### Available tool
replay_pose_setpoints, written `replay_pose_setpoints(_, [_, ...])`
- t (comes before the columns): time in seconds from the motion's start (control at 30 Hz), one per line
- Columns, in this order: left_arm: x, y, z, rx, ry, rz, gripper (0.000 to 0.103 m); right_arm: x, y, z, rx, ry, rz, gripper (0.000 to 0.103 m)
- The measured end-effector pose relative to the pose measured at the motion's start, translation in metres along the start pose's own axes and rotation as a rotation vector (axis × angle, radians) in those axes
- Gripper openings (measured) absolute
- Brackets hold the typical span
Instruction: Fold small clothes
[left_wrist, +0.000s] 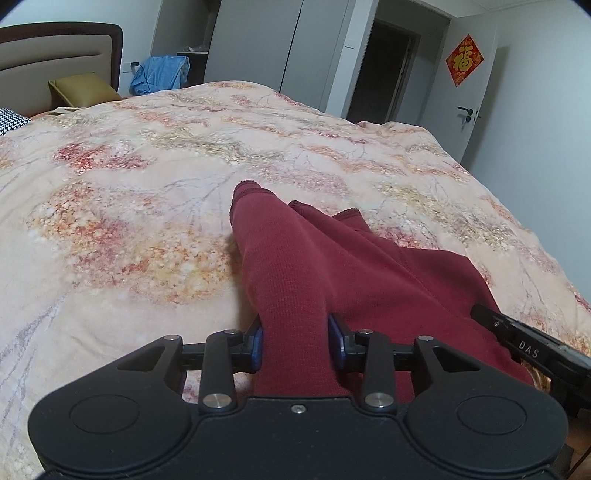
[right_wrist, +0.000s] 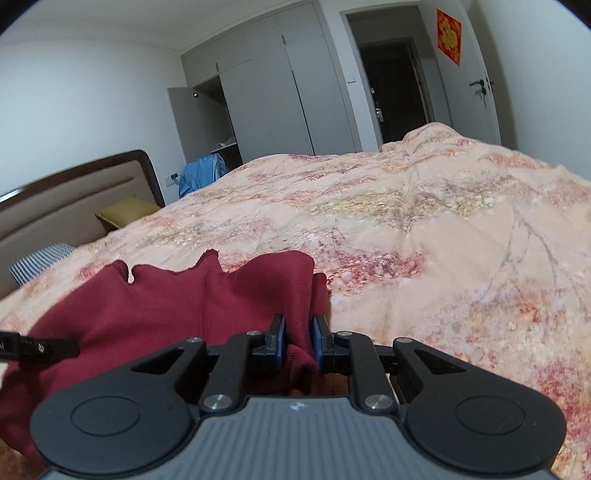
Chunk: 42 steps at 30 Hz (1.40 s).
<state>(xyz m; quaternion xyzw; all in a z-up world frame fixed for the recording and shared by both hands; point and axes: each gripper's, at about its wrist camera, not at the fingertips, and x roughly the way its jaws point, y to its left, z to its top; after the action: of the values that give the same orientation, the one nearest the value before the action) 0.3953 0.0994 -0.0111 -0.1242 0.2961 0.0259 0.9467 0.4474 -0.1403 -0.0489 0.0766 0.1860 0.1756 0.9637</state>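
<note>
— Left gripper (left_wrist: 295, 341): what can be made out of its hold?

— Its blue pads (left_wrist: 257, 349) are seen pressed against either side of a bunched fold of the dark red garment (left_wrist: 314, 266), which is gripped between them; the jaws are held part-way apart by the thickness of the cloth. The near end of the fold is hidden under the gripper body.

— And the right gripper (right_wrist: 298, 341)?

— A narrower pleat of the same garment is pinched between its pads (right_wrist: 317, 343), with the jaws nearly closed. What lies beneath the clamped cloth is covered by the gripper housing. Part of the right gripper is also caught at the right edge of the left wrist view, cut off by the frame.

— Where is the garment found?

— It is spread on the floral bedspread (left_wrist: 147, 166), near the bed's near edge, between the two grippers. One hemmed end (left_wrist: 251, 188) is seen pointing up the bed in the left wrist view. Its lower part is cut off at the bottom of both views, and its type cannot be told.

— How much room is left around it?

— Wide bare bedspread is seen beyond and to both sides of the garment. The far edge of the bed falls away toward a dark doorway (right_wrist: 391, 81).

— Any containers?

— A wardrobe (right_wrist: 266, 92) is seen with one door (right_wrist: 181, 118) open; what sits on its shelf is too small to be identified. A blue cloth (left_wrist: 162, 74) is heaped by the headboard (left_wrist: 55, 51).
</note>
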Motion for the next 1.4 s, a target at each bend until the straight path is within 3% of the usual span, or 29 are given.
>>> replay_pose_setpoints(0.13, [0.0, -0.001, 0.003, -0.018, 0.009, -0.002, 0.043, 0.002, -0.001, 0.003, 0.016, 0.003, -0.001, 0.022])
replay_pose_setpoints(0.2, [-0.001, -0.002, 0.004, -0.023, 0.013, 0.002, 0.051, 0.002, -0.002, 0.004, 0.024, 0.007, -0.006, 0.024])
replay_pose_setpoints(0.4, [-0.009, -0.011, 0.006, -0.002, 0.008, 0.011, 0.071, 0.002, -0.004, 0.005, 0.038, 0.01, -0.034, 0.04])
replay_pose_setpoints(0.67, [-0.03, -0.021, 0.008, 0.029, -0.015, 0.011, 0.081, -0.01, 0.0, 0.003, -0.019, 0.007, -0.109, 0.06])
replay_pose_setpoints(0.8, [-0.043, -0.026, 0.008, 0.023, -0.036, 0.013, 0.095, -0.021, -0.001, 0.003, -0.027, 0.001, -0.123, 0.068])
replay_pose_setpoints(0.87, [-0.051, -0.03, 0.008, 0.018, -0.051, 0.015, 0.099, -0.031, 0.0, 0.004, -0.043, -0.021, -0.12, 0.078])
replay_pose_setpoints(1.17, [-0.089, -0.049, 0.006, 0.004, -0.123, 0.009, 0.102, -0.096, 0.011, 0.022, -0.089, -0.167, -0.057, 0.102])
replay_pose_setpoints(1.4, [-0.133, -0.057, -0.007, 0.014, -0.186, 0.015, 0.102, -0.145, 0.016, 0.032, -0.077, -0.225, -0.042, 0.103])
